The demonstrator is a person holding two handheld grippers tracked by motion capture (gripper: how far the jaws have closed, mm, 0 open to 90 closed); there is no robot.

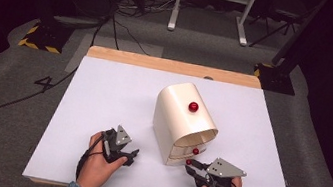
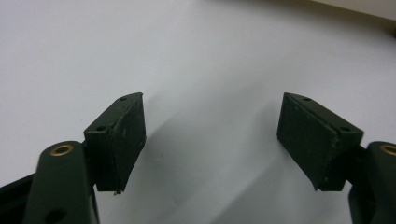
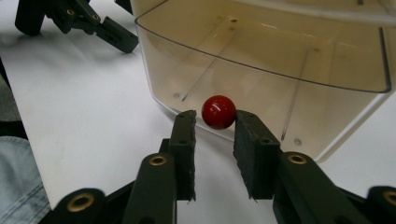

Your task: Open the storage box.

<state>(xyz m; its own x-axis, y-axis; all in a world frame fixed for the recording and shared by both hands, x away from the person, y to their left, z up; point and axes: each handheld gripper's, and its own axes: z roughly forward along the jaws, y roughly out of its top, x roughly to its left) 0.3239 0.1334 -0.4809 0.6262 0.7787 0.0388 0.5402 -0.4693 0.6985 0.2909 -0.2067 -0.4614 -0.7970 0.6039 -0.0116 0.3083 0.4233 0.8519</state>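
A cream, round-topped cabinet (image 1: 179, 113) stands in the middle of the white table (image 1: 103, 93). It carries a red knob (image 1: 193, 107) on top and another red knob (image 1: 195, 151) on its open front. At the low front edge sits a third red knob (image 1: 189, 162) (image 3: 218, 111), fixed to a clear drawer (image 3: 280, 70). My right gripper (image 1: 191, 167) (image 3: 215, 128) is shut on this knob, one pad on each side. My left gripper (image 1: 133, 156) (image 2: 212, 135) rests open over bare table to the left of the cabinet, nothing between its pads; it is also at the top left (image 3: 93, 23).
A wooden strip (image 1: 174, 66) borders the table's far edge. Grey carpet with cables (image 1: 11, 99) surrounds the table, and stand bases (image 1: 44, 36) sit on the floor beyond. A denim sleeve (image 3: 18, 182) lies near the table's front edge.
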